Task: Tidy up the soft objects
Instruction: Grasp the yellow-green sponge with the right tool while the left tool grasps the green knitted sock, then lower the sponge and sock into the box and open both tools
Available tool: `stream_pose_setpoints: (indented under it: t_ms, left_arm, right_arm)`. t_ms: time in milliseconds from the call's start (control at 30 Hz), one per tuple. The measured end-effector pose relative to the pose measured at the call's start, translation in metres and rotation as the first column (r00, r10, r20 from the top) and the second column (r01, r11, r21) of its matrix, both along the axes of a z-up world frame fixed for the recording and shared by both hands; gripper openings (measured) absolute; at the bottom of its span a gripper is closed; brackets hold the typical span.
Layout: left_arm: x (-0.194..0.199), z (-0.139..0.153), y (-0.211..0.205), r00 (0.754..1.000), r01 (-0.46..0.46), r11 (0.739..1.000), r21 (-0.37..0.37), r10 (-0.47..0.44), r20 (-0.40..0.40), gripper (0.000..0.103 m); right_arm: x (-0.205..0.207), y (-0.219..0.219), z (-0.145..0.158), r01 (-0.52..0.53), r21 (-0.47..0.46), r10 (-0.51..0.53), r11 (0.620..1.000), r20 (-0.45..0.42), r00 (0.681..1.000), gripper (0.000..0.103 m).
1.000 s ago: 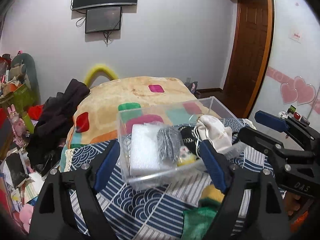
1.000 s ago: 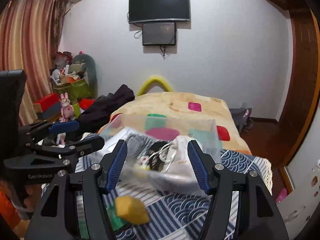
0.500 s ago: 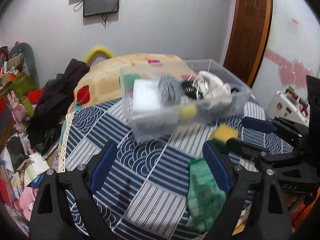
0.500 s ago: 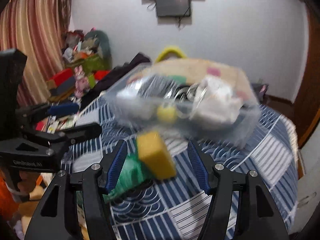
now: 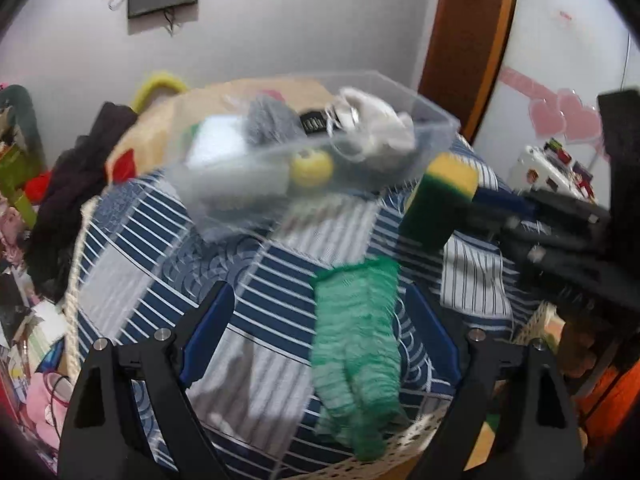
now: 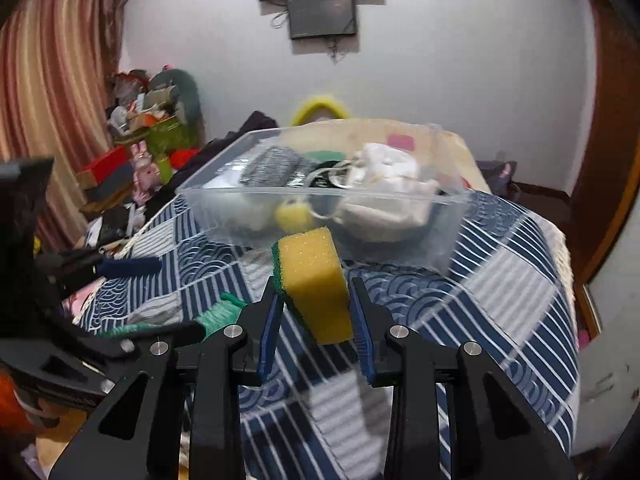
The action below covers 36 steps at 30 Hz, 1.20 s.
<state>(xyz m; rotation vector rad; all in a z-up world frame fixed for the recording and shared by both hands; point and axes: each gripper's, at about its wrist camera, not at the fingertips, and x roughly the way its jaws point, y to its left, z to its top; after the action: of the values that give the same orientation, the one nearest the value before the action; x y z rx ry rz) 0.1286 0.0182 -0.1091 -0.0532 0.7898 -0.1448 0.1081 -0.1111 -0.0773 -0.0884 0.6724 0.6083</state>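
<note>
Blue-and-white patterned bedding (image 6: 500, 280) covers the surface under me, with the clear plastic bin (image 6: 400, 200) sitting at its far side, already holding a white pouch (image 6: 384, 184), a grey knitted piece (image 6: 272, 168) and a small yellow ball (image 6: 294, 214). What has just changed is my right gripper (image 6: 316, 312): its blue pads now press both sides of the yellow-and-green sponge (image 6: 316, 280), which stands up between them, off the bedding and just short of the bin's near wall. A second ago those same fingers were spread wide over the sponge as it lay loose on the cover, so the pick is made, and I judge the next job is to carry it over the rim and let go among the other soft things. My left gripper (image 5: 320, 320) has dropped lower and now hangs with its fingers spread wide on either side of the green knitted cloth (image 5: 356, 340), which lies flat near the bed's front edge and has not been lifted. Earlier that gripper looked straight at the bin; now the cloth fills its view, so I take that as my next pick.
</note>
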Motion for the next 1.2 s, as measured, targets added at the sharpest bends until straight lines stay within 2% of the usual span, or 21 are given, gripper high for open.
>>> stream_pose_setpoints:
  t_ms: [67,133,200,233,300,400,633,767,1033,1200]
  left_arm:
    - [0.001,-0.008,-0.005,0.999,0.016,1.0,-0.003,-0.016,-0.029,0.088]
    - [0.003,-0.021,-0.01,0.997,0.028,1.0,-0.009,-0.029,-0.067,0.084]
    - [0.002,-0.03,-0.013,0.996,0.031,1.0,-0.004,-0.031,-0.083,0.06]
    - [0.002,-0.033,-0.014,0.996,0.031,1.0,-0.001,-0.031,-0.088,0.054]
    - [0.002,-0.04,-0.016,0.993,0.043,0.999,-0.006,-0.043,-0.108,0.032]
    - [0.0,-0.04,-0.015,0.992,0.059,0.998,-0.031,-0.062,-0.109,0.02]
    - [-0.009,-0.011,-0.011,0.999,0.041,0.999,-0.004,-0.041,0.001,0.018]
    - [-0.007,0.014,-0.002,0.998,0.023,1.0,-0.02,-0.022,0.06,0.018]
    - [0.019,0.053,0.018,0.984,-0.044,0.999,-0.029,0.048,0.169,0.018]
    - [0.045,0.064,0.032,0.979,-0.078,0.995,-0.054,0.087,0.182,0.018]
  right_arm:
    - [-0.001,-0.007,-0.003,0.019,0.006,-0.019,1.0,-0.013,1.0,0.03]
    - [-0.002,-0.01,-0.005,0.03,0.008,-0.03,1.0,-0.024,0.999,0.03]
    - [-0.002,-0.009,-0.006,0.033,0.006,-0.033,0.999,-0.029,0.999,0.03]
    - [-0.002,-0.009,-0.007,0.033,0.007,-0.033,0.999,-0.031,0.999,0.03]
    - [-0.003,-0.013,-0.006,0.031,0.007,-0.031,0.999,-0.029,0.999,0.03]
    - [-0.008,-0.015,-0.004,0.026,0.008,-0.026,1.0,-0.017,1.0,0.03]
    - [-0.01,-0.013,0.016,0.026,0.01,-0.026,1.0,0.047,0.999,0.03]
    - [-0.004,-0.014,0.032,0.037,0.024,-0.039,0.999,0.099,0.994,0.03]
    - [0.014,-0.009,0.056,0.066,0.043,-0.073,0.997,0.189,0.979,0.03]
    - [0.034,0.0,0.063,0.105,0.027,-0.109,0.994,0.232,0.967,0.03]
